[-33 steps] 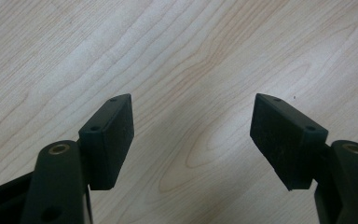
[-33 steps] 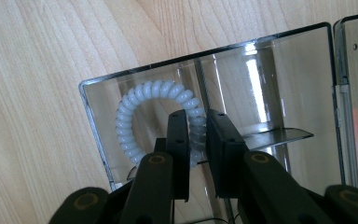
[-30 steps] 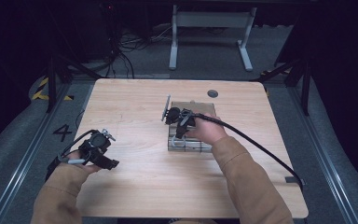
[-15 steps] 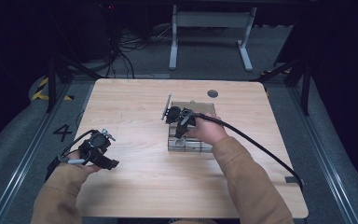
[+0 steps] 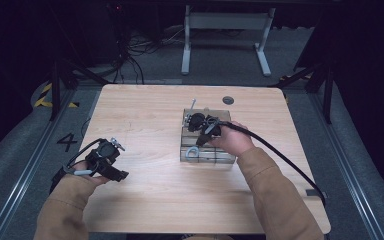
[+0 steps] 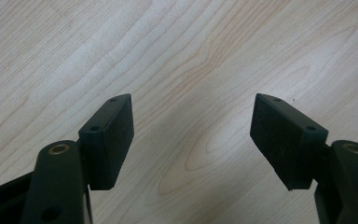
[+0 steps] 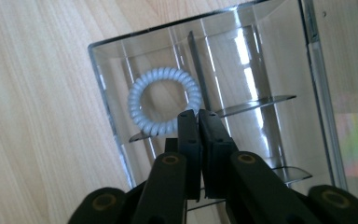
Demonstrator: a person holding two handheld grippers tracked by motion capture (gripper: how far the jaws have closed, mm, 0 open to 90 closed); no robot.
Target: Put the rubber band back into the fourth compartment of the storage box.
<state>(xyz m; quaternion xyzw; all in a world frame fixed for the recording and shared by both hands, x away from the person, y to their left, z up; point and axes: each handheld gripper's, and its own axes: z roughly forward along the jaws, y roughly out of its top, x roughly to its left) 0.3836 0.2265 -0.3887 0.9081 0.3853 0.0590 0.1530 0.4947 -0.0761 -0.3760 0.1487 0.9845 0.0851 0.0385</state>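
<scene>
A clear plastic divided box (image 5: 215, 156) stands on the wooden table right of centre. A pale blue spiral hair tie (image 5: 192, 151) lies in its near-left compartment, also clear in the right gripper view (image 7: 164, 100) behind the box wall (image 7: 103, 93). My right gripper (image 7: 197, 114) hovers just over the box (image 5: 202, 136). Its jaws have just been closing and now meet with nothing between them, tips right beside the tie. My left gripper (image 5: 114, 170) rests at the table's left front, open over bare wood (image 6: 191, 126).
A dark round cable hole (image 5: 228, 100) sits in the tabletop near the far edge. The right gripper's black cable (image 5: 290, 165) trails off to the right edge. Bare wood (image 5: 145, 120) lies between the two hands. A metal stand (image 5: 225, 40) is beyond the table.
My right gripper has shifted slightly to the right and up over the box. The left hand has stayed where it was.
</scene>
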